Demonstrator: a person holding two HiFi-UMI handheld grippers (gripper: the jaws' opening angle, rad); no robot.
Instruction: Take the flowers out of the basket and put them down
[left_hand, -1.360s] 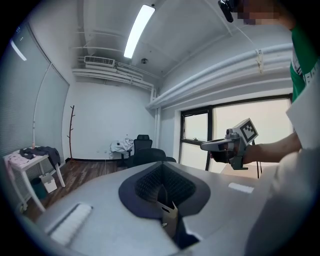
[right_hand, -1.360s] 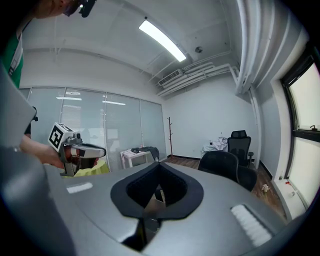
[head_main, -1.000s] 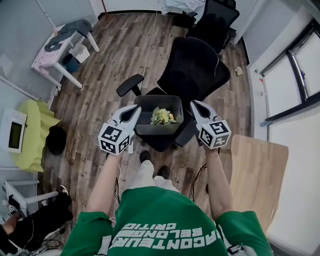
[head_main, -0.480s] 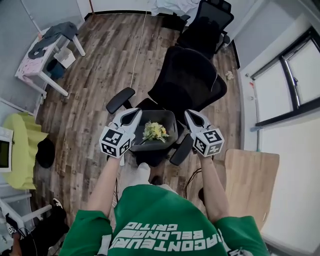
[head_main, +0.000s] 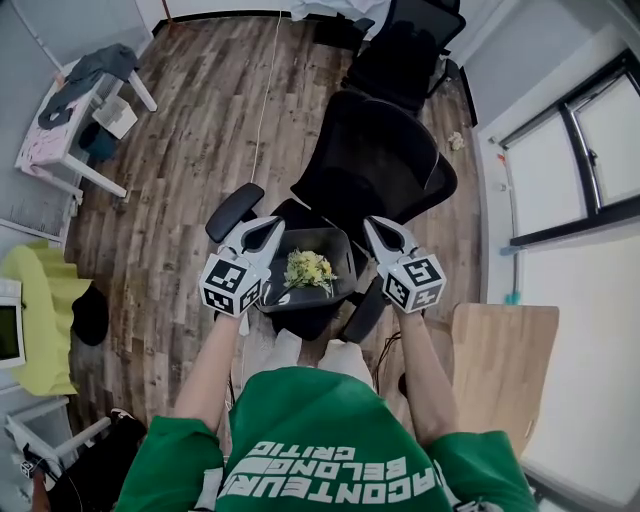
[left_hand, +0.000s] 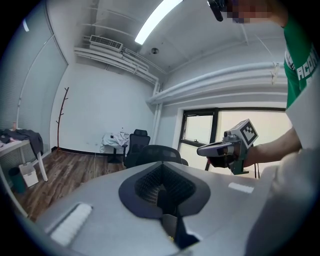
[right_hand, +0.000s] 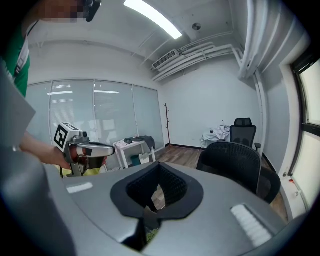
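Flowers (head_main: 308, 270) lie in the basket (head_main: 341, 256), left tongs (head_main: 272, 232) and right tongs (head_main: 372, 229) clamped on its sides.

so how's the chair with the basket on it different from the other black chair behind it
The near chair holds the basket of flowers on its seat; the far chair has none. The near chair's back ends rounded; the far chair's carries a headrest. The near chair stands mid-floor, the far chair at the room's far end. Both are black office chairs.
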